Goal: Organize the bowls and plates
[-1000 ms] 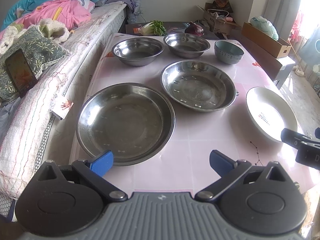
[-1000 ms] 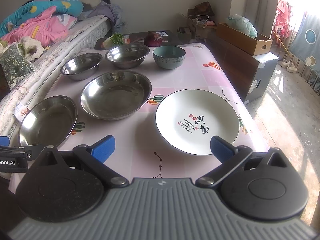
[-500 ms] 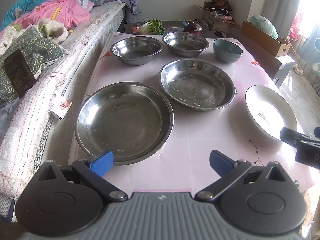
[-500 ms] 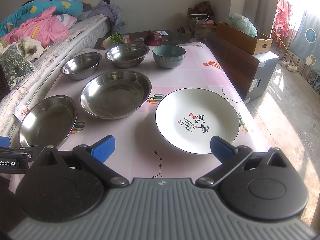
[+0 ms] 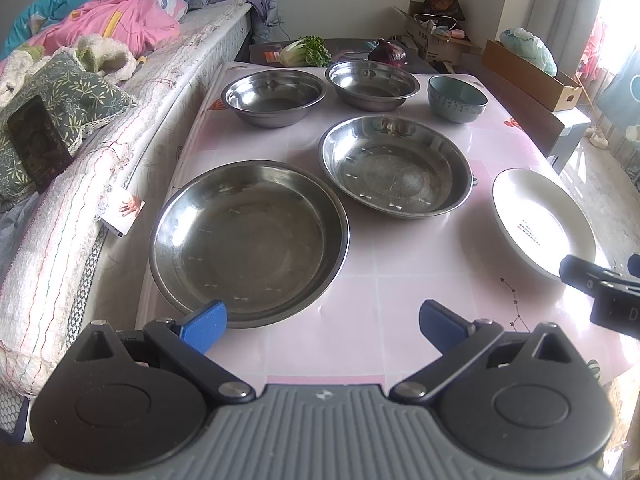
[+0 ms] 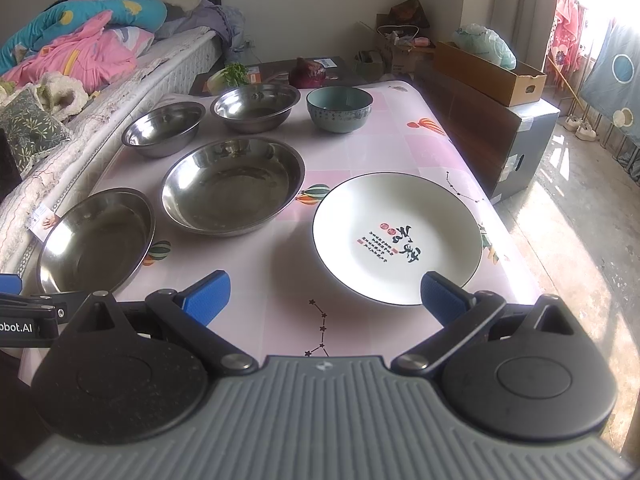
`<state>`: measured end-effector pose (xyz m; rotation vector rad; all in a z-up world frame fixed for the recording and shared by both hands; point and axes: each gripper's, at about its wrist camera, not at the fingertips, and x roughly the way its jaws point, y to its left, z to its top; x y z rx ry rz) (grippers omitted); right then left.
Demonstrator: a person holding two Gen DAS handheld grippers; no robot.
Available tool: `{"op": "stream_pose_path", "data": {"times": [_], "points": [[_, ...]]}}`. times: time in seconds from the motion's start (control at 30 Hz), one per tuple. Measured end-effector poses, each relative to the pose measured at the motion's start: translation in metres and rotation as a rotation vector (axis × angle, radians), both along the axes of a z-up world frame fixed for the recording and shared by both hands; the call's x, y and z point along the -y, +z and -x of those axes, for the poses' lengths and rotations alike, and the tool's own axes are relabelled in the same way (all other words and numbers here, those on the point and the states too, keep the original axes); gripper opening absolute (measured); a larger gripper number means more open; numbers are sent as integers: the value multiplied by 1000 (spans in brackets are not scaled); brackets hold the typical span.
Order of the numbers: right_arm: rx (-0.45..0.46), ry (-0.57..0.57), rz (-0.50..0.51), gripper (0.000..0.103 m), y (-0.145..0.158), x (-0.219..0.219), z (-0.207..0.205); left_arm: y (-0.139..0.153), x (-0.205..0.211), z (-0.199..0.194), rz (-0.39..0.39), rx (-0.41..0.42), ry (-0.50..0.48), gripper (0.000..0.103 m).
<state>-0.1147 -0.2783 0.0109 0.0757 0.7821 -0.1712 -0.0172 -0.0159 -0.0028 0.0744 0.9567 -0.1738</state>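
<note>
Both grippers hang low over the near edge of the pink surface (image 5: 400,292), each with its blue-padded fingers spread wide and nothing between them. The left gripper (image 5: 322,326) faces the big steel pan (image 5: 248,240), its left pad just at the pan's near rim; whether it touches is hard to tell. The right gripper (image 6: 324,294) faces the white plate (image 6: 398,236), its right pad over the plate's near rim. Between pan and plate, a little further back, sits a second steel pan (image 5: 396,166). In the far row stand two steel bowls (image 5: 274,98) (image 5: 372,85) and a teal bowl (image 5: 457,98), all apart from one another. A bed (image 5: 120,120) runs along the left side.
</note>
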Motion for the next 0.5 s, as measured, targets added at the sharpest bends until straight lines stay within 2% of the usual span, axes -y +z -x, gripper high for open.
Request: {"op": "stream_pose_path", "data": {"times": [0.5], "points": [[-10, 2, -4, 102, -6, -3, -2, -2, -5, -3, 2, -16, 6, 103]]}}
